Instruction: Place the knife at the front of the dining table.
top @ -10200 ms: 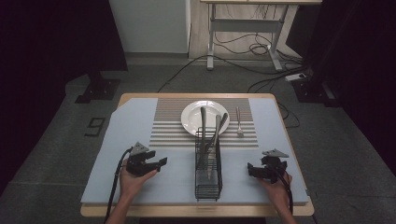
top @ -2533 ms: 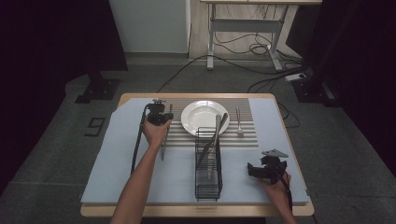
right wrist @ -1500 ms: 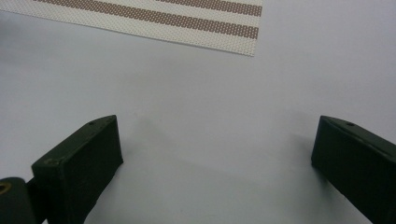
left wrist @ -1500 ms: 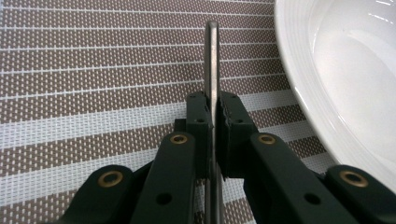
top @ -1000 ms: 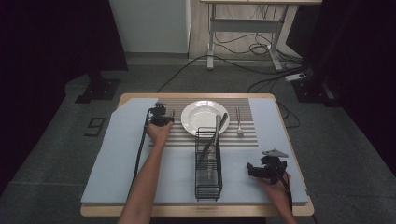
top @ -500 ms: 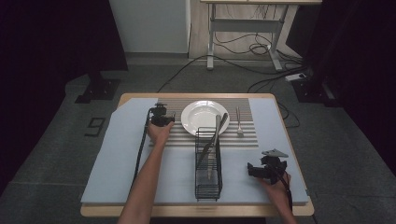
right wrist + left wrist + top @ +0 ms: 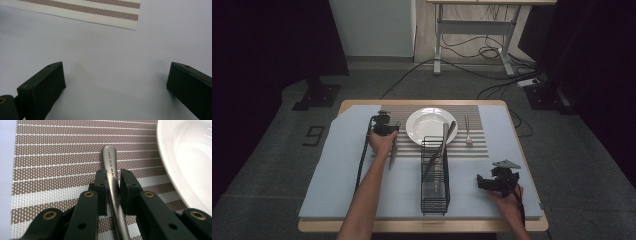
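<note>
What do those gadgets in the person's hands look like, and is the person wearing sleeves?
Both are black. The left gripper has two blocky black jaws with ridged pads and brass-coloured rivets on the arms behind; a black cable trails from it along the forearm. The right gripper carries a grey three-cornered plate on top, and its pads are plain black blocks. Both forearms are bare, with no sleeves.

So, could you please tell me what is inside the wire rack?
The wire rack holds two long metal utensils leaning out over its far end toward the plate. Which kind they are, I cannot tell; their lower ends are blurred behind the wires.
</note>
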Tool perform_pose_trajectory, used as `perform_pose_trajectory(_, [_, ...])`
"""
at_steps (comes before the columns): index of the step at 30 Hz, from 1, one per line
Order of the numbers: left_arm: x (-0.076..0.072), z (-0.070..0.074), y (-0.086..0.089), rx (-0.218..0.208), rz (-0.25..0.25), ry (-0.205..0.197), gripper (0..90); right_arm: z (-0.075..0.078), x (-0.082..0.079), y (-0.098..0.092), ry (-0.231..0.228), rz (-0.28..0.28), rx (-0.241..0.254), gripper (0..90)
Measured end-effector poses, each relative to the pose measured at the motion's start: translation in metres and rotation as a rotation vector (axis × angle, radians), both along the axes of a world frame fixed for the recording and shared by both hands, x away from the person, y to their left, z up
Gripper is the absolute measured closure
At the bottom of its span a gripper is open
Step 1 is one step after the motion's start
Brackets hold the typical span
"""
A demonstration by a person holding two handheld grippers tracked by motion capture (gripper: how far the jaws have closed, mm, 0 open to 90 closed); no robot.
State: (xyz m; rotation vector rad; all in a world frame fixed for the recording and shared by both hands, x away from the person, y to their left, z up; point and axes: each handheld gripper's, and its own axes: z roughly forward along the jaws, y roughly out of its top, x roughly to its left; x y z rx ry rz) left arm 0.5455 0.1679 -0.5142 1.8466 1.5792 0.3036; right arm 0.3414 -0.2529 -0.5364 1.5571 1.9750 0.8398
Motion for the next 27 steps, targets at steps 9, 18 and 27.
perform_pose_trajectory(9, [0.0, 0.0, 0.0, 0.003, -0.004, -0.002, 76.8, 0.0, 0.0, 0.0, 0.0, 0.0, 0.0, 1.2])
perform_pose_trajectory(18, [0.0, 0.007, 0.013, 0.019, 0.023, -0.076, 76.3, 0.0, 0.0, 0.0, 0.001, 0.001, 0.0, 1.2])
perform_pose_trajectory(27, [-0.023, 0.01, 0.012, 0.024, -0.062, -0.049, 59.2, 0.0, 0.0, 0.0, 0.0, 0.0, -0.001, 1.2])
